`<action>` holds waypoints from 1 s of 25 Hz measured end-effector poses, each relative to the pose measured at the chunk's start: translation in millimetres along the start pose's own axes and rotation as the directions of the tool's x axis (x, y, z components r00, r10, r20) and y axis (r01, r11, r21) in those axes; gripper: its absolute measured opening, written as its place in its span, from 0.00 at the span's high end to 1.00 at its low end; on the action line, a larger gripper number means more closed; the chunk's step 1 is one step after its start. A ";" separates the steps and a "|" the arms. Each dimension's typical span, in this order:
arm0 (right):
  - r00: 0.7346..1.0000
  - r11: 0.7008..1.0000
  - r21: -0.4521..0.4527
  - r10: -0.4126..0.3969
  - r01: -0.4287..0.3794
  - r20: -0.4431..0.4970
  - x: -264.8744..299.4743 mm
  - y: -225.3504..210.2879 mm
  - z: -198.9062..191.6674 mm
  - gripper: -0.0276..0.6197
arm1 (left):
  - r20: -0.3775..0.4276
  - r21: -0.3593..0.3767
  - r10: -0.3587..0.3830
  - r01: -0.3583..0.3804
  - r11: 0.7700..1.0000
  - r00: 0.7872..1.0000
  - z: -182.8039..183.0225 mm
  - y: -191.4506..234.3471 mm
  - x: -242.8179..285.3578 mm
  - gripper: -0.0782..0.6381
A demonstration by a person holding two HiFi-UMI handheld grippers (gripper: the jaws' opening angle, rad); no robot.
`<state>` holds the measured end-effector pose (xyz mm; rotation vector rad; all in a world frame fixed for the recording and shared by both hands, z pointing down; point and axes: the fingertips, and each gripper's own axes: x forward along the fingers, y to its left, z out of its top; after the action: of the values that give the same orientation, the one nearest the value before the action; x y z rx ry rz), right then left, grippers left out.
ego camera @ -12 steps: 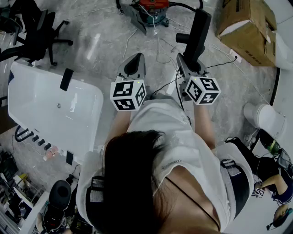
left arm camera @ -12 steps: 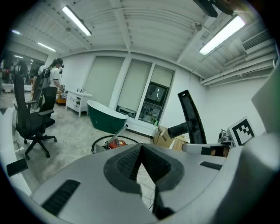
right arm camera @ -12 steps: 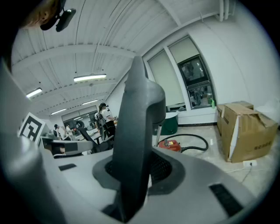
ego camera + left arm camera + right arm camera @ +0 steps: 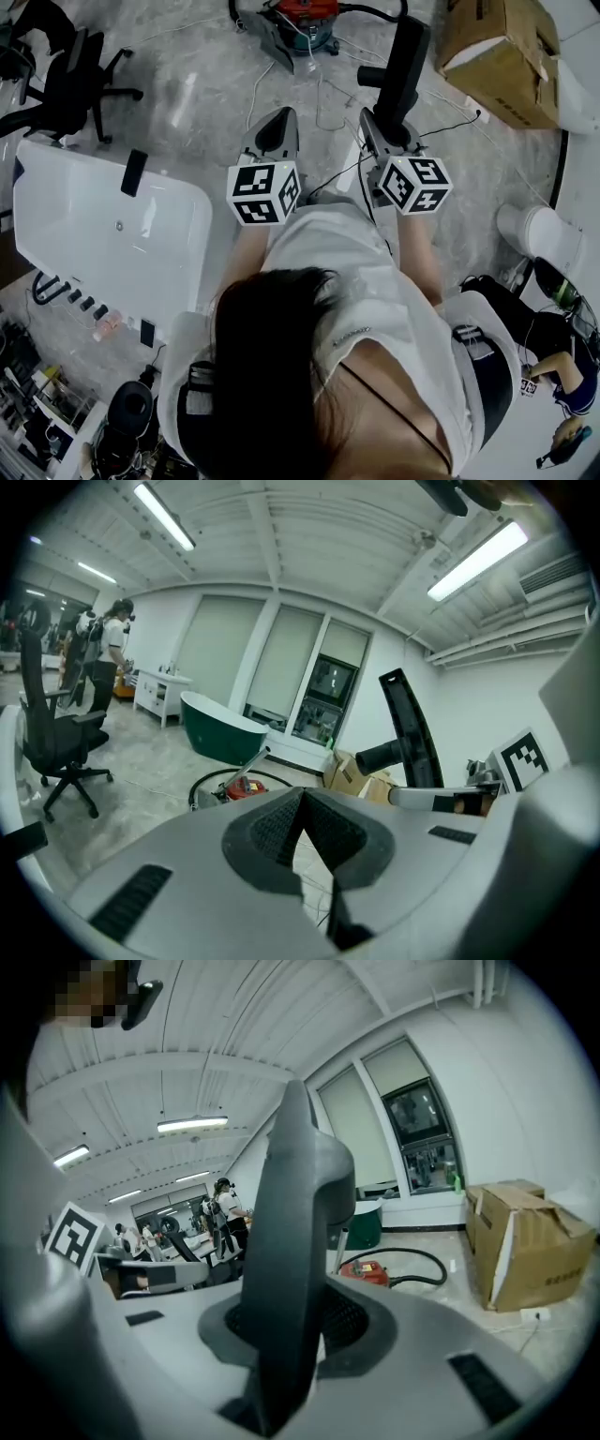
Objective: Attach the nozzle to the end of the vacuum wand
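Note:
A long black nozzle (image 4: 403, 70) sticks up and forward out of my right gripper (image 4: 386, 131), whose jaws are shut on its lower end. In the right gripper view the nozzle (image 4: 292, 1241) fills the middle between the pads. My left gripper (image 4: 274, 131) is level with the right one, shut and with nothing in it (image 4: 300, 832). From the left gripper view the nozzle (image 4: 411, 733) shows at the right. The red vacuum cleaner (image 4: 302, 14) sits on the floor ahead, with a black hose (image 4: 422, 1260) and a metal wand (image 4: 247, 766) rising from it.
A white bathtub (image 4: 112, 225) stands at the left, with an office chair (image 4: 66, 84) beyond it. At the upper right is a cardboard box (image 4: 502, 56). Thin cables (image 4: 328, 103) run across the floor between the grippers and the vacuum. A green tub (image 4: 220, 733) stands by the far wall.
Both grippers and the nozzle stand as before. Only the head view has shifted a little.

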<state>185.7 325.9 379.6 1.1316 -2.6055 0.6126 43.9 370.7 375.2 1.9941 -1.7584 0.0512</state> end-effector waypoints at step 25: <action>1.000 0.998 0.053 -0.014 0.014 -0.009 66.0 30.7 14.5 0.79 | -0.060 -0.041 -0.072 0.070 0.997 0.996 25.6 66.0 32.9 0.89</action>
<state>117.9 295.8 382.6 1.1596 -2.5864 0.6856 -19.9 326.7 384.9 2.0043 -1.6370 0.0538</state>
